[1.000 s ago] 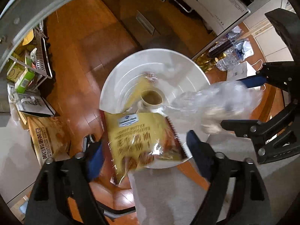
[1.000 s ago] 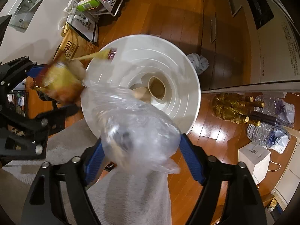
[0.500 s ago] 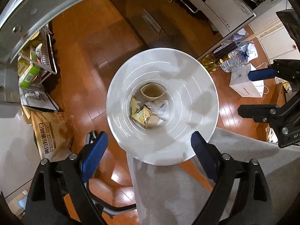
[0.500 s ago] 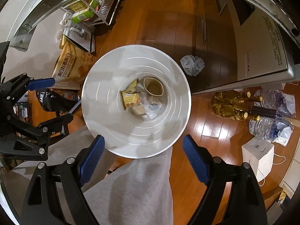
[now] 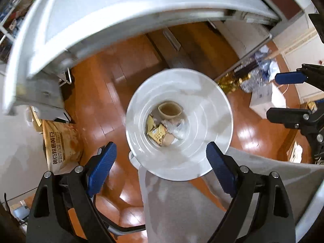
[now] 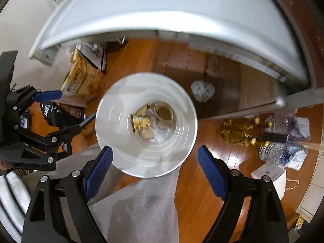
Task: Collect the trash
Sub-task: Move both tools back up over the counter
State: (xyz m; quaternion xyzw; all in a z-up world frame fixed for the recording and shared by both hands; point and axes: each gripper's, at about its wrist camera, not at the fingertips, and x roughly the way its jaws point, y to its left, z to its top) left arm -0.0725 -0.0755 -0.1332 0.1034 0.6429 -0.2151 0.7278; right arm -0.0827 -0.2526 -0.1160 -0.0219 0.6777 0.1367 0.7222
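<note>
Both grippers are hanging above a white bin (image 5: 214, 109) that is standing on the wooden floor (image 5: 95, 93). The left gripper (image 5: 160, 168) is holding its blue pads (image 5: 101, 168) wide apart with nothing between them, one pad showing to each side of the bin's near rim. The right gripper (image 6: 155, 172) is likewise spread wide and carrying nothing, framing the bin (image 6: 113, 133) in the same way. The trash is lying at the bottom of the bin: a yellow wrapper (image 5: 159, 134), a crumpled clear bag (image 5: 176, 128) touching it, and a paper cup (image 5: 170, 110) lying on its side just beyond them. In the right view the wrapper (image 6: 140, 122), the bag (image 6: 160, 132) and the cup (image 6: 163, 112) are showing in a similar cluster. A brown sack (image 5: 60, 143) is leaning near the bin, a tied white bag (image 6: 202, 91) is sitting on the floor (image 6: 214, 162) beside it, and gold-capped bottles (image 6: 241, 130) are standing further off. The person's grey trouser leg (image 6: 145, 208) is reaching up to the bin's near edge.
</note>
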